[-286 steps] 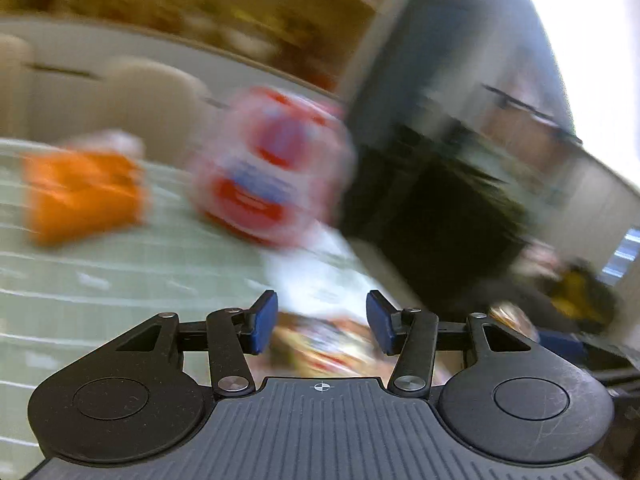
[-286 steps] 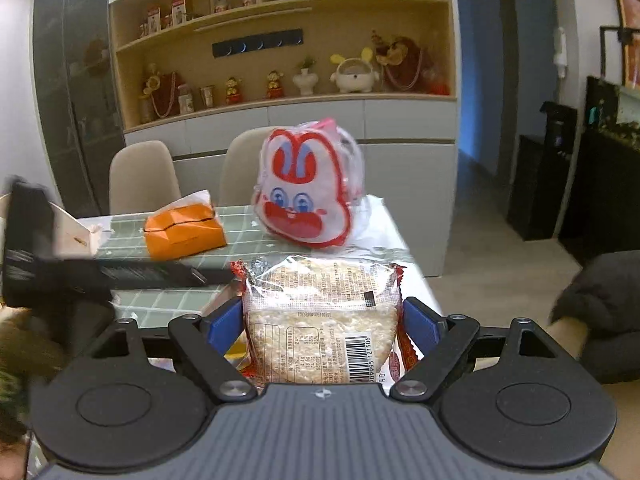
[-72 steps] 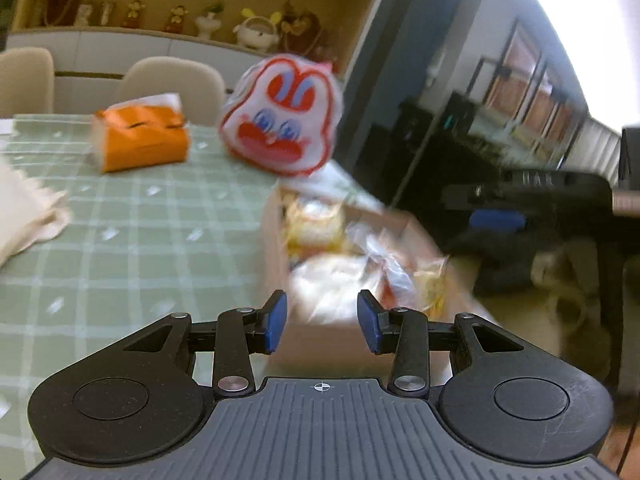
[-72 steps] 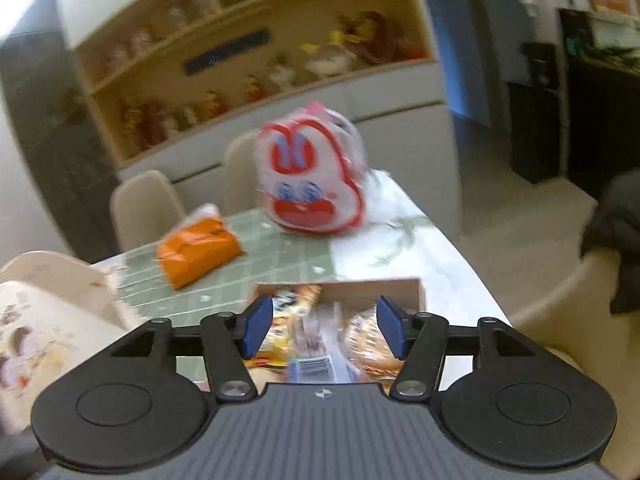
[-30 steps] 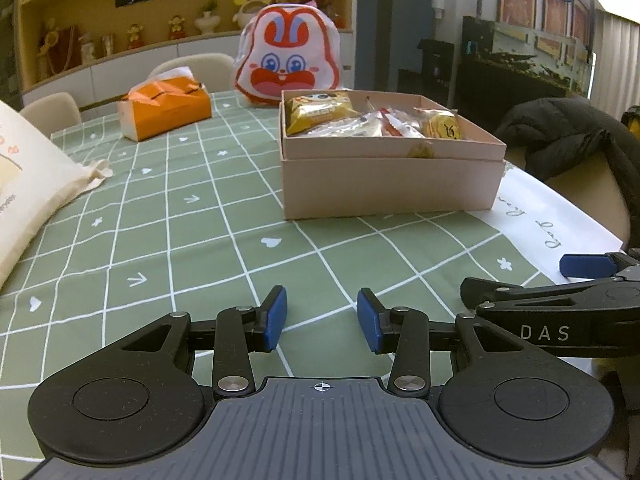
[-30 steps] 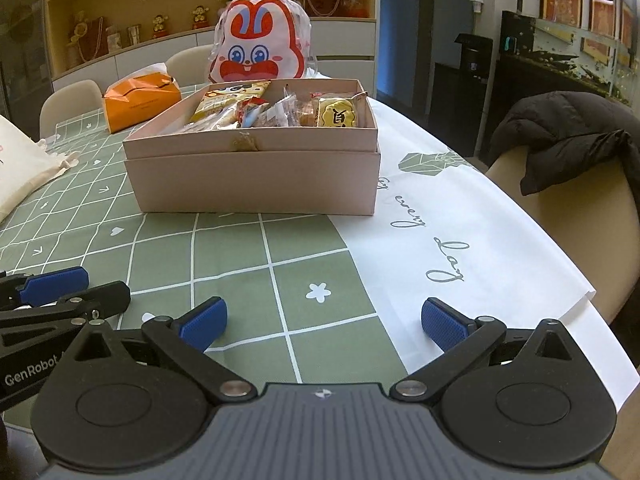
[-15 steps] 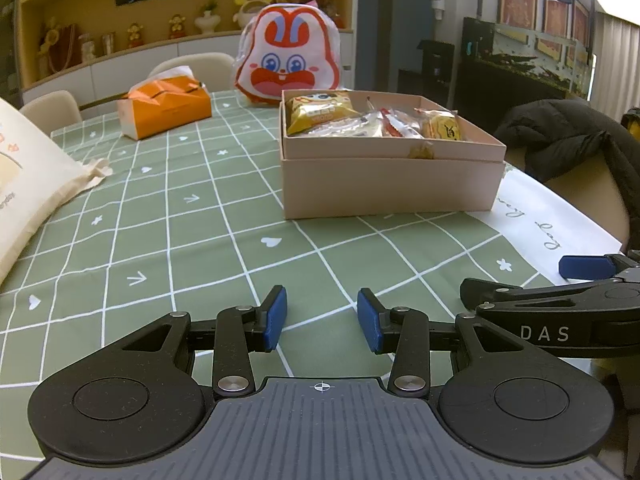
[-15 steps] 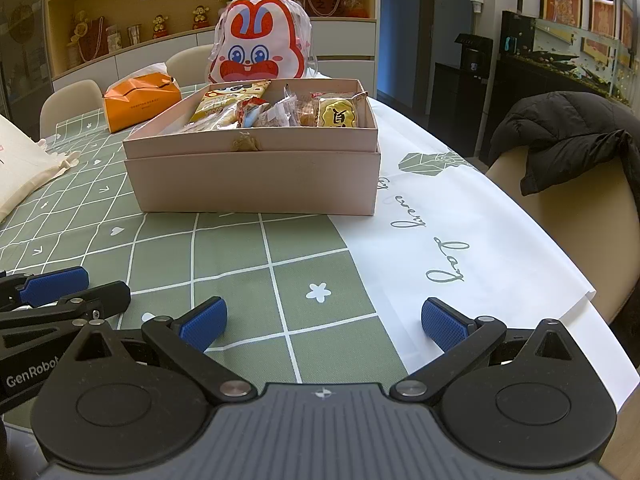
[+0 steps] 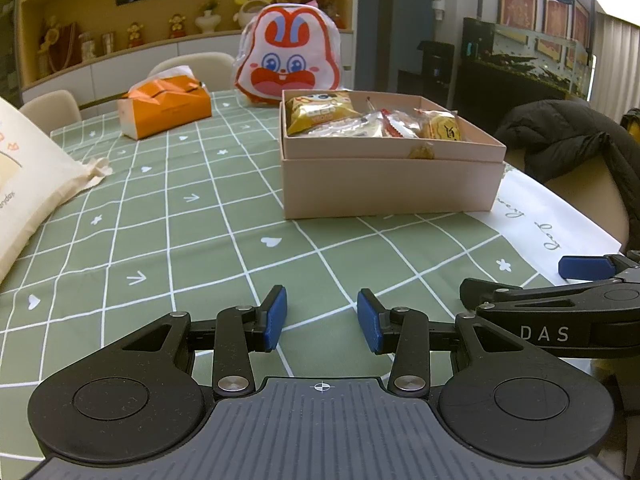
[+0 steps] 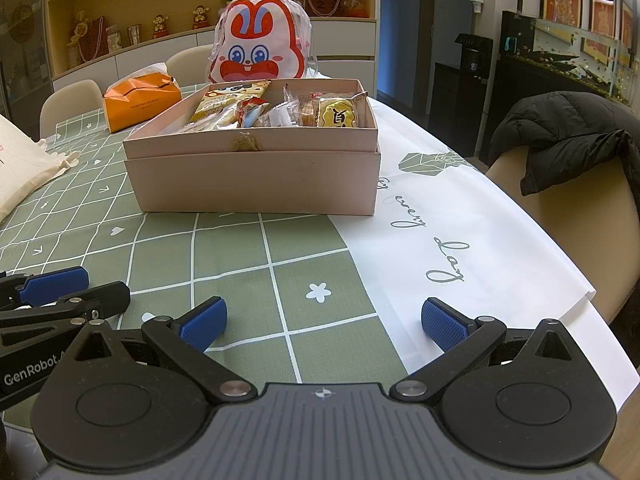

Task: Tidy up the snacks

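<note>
A pink cardboard box stands on the green checked tablecloth and holds several wrapped snacks; it also shows in the right wrist view, with snack packets inside. My left gripper is open and empty, low over the cloth in front of the box. My right gripper is open wide and empty, beside the left one and near the table's front edge. Each gripper shows at the edge of the other's view.
A rabbit-face bag stands behind the box, with an orange tissue box to its left. A cream cloth bag lies at the far left. A chair with a dark jacket stands right of the table.
Over the last second nothing has visibly changed. Earlier, my right gripper held a rice-cracker packet; it is empty now, and both grippers have pulled back from the box to the table's front.
</note>
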The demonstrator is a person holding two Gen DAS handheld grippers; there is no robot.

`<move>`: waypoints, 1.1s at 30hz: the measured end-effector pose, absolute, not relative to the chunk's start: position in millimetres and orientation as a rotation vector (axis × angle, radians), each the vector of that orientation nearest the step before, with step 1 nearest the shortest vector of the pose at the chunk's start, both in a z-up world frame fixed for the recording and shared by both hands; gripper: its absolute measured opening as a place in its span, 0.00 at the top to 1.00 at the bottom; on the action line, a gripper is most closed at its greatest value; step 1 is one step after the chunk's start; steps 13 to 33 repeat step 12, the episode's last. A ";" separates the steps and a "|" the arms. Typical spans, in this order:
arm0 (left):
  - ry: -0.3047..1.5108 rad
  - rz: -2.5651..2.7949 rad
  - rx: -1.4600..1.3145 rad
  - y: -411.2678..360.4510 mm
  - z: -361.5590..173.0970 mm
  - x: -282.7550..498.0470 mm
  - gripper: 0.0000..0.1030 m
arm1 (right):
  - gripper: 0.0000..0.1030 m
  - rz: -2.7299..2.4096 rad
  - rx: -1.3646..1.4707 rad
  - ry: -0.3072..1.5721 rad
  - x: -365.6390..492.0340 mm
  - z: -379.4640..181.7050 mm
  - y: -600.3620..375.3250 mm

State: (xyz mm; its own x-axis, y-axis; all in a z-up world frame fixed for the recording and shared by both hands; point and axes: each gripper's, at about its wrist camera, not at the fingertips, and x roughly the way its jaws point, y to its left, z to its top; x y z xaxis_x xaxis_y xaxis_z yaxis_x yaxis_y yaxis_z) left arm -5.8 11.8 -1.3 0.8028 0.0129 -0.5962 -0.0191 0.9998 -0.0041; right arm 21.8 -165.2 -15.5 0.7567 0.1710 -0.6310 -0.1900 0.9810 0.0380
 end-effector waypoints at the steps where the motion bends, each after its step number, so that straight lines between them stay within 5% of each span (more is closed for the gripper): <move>1: 0.639 0.017 -0.009 11.9 -1.2 -5.8 0.57 | 0.00 0.197 -0.029 0.685 21.8 -15.5 -165.2; 33: 0.639 0.019 -0.006 11.1 -1.2 -5.8 0.57 | 0.00 0.197 -0.029 0.685 22.1 -15.4 -165.2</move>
